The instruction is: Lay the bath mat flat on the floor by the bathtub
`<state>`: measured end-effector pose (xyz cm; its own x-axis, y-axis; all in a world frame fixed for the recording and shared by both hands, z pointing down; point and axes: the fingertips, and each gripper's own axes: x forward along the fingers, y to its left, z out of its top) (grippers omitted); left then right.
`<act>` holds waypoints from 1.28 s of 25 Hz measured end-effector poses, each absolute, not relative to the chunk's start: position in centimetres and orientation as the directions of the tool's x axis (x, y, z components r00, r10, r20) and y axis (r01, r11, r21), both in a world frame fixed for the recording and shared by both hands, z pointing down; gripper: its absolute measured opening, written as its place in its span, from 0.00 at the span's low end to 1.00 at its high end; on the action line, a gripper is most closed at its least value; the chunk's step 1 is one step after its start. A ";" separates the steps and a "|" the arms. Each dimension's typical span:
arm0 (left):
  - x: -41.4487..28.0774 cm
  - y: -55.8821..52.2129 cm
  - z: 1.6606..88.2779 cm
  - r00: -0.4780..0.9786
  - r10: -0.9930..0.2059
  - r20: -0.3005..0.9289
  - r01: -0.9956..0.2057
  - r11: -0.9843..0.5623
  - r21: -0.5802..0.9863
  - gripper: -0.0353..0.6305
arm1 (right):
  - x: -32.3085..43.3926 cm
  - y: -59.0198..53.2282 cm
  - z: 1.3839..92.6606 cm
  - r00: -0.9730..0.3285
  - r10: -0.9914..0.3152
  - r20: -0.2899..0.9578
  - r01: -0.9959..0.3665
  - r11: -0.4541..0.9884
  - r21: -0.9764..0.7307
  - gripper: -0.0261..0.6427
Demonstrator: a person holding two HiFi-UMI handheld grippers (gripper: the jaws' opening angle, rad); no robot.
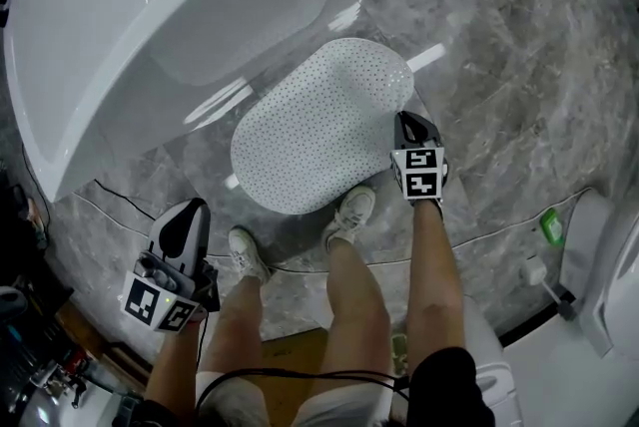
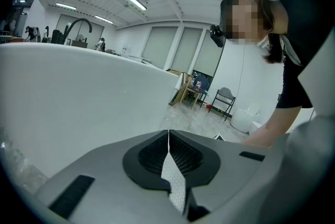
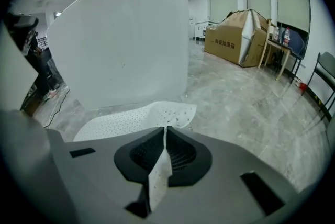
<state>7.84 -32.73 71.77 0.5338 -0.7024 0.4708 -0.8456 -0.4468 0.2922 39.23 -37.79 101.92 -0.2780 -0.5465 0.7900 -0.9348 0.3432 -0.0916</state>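
Item 1: bath mat (image 1: pixel 319 131), white, dotted, on the grey floor (image 1: pixel 499 66) just beside the bathtub (image 1: pixel 150 16).
Item 2: my right gripper (image 3: pixel 165 131), jaws pinched on the mat's right edge.
Item 3: my left gripper (image 2: pixel 168 136), jaws pressed together on a white dotted strip (image 2: pixel 174 181). In the head view it sits apart from the mat, near my left shoe (image 1: pixel 247 253).

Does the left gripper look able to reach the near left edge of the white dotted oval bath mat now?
Probably yes. The left gripper hangs apart from the white dotted bath mat, with only bare grey floor between them; its fingers are together, so they must open first.
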 end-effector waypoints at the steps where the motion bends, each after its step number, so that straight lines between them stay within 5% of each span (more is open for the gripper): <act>1: 7.8 -32.8 71.9 0.531 -0.704 0.471 -0.847 -0.441 0.297 0.09 | 39.6 -37.7 102.3 -0.265 -0.539 0.800 -0.938 0.335 -0.085 0.09; 11: 7.4 -33.0 71.6 0.551 -0.706 0.445 -0.834 -0.446 0.324 0.09 | 45.6 -34.0 105.6 0.044 -0.400 0.915 -0.996 0.051 0.070 0.09; 19: 4.6 -30.8 70.4 0.541 -0.720 0.434 -0.840 -0.435 0.325 0.09 | 42.0 -32.5 101.2 -0.048 -0.544 0.838 -0.999 0.024 -0.042 0.09; 32: -3.2 -28.4 60.0 0.525 -0.795 0.306 -0.849 -0.458 0.264 0.07 | 29.3 -31.0 79.8 -0.236 -0.795 0.559 -0.955 0.084 -0.285 0.08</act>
